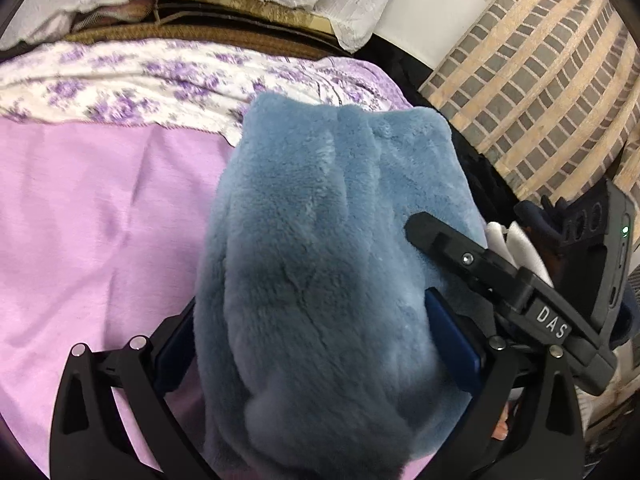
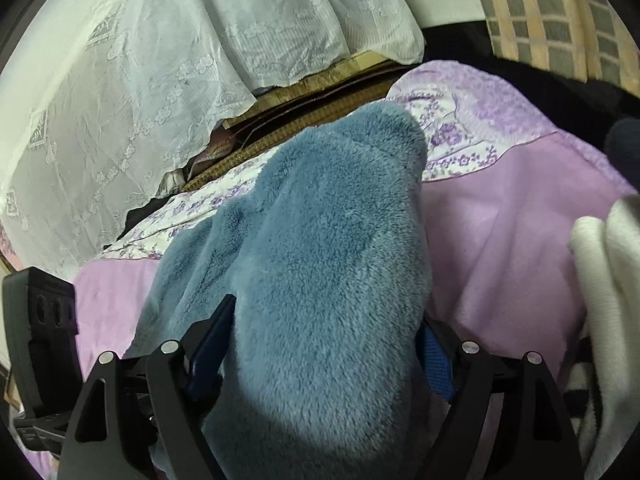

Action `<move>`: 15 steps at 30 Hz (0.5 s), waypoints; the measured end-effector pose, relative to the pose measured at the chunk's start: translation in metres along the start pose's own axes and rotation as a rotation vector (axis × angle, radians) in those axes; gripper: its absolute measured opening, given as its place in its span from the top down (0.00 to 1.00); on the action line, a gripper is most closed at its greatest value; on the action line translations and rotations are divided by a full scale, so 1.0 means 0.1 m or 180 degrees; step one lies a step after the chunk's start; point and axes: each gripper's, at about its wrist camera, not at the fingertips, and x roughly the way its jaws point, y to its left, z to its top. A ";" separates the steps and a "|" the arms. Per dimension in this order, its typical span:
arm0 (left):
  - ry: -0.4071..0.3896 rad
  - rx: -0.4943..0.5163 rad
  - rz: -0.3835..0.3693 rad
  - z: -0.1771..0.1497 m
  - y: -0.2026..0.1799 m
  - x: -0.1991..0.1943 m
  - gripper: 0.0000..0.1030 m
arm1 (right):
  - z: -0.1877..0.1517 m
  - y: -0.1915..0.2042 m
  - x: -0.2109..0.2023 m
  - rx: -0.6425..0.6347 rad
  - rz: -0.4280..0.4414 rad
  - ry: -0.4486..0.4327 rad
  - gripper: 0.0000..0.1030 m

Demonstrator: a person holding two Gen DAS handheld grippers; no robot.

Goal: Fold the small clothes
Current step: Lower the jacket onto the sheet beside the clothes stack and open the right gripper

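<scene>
Through my left wrist camera, my left tongs (image 1: pixel 316 340) are clenched on a thick bunch of the blue fleece garment (image 1: pixel 328 240), whose long axis runs straight ahead from the fingers over the lilac bedspread (image 1: pixel 100 220) toward the floral sheet (image 1: pixel 120 80); my right tongs (image 1: pixel 440 236) press against the fleece's right flank, close beside mine. Through my right wrist camera, my right tongs (image 2: pixel 320 352) likewise grip a fold of the same blue fleece garment (image 2: pixel 328 220), which stretches forward and slightly right, its far end over the floral sheet (image 2: pixel 460 136). A white garment (image 2: pixel 600 280) lies to the right. Both arms look equally near; I judge the fold turns on carrying these held edges forward along that axis.
</scene>
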 end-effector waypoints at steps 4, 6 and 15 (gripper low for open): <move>-0.0127 0.0131 0.0249 -0.06 -0.08 -0.13 0.04 | -0.02 0.10 -0.17 -0.0201 -0.0246 -0.0274 0.13; -0.0179 0.0199 0.0379 -0.09 -0.12 -0.18 0.04 | -0.03 0.15 -0.25 -0.0306 -0.0329 -0.0394 0.10; -0.0431 0.0516 0.0917 -0.25 -0.32 -0.38 0.04 | -0.24 0.36 -0.54 -0.0657 -0.0589 -0.0698 0.09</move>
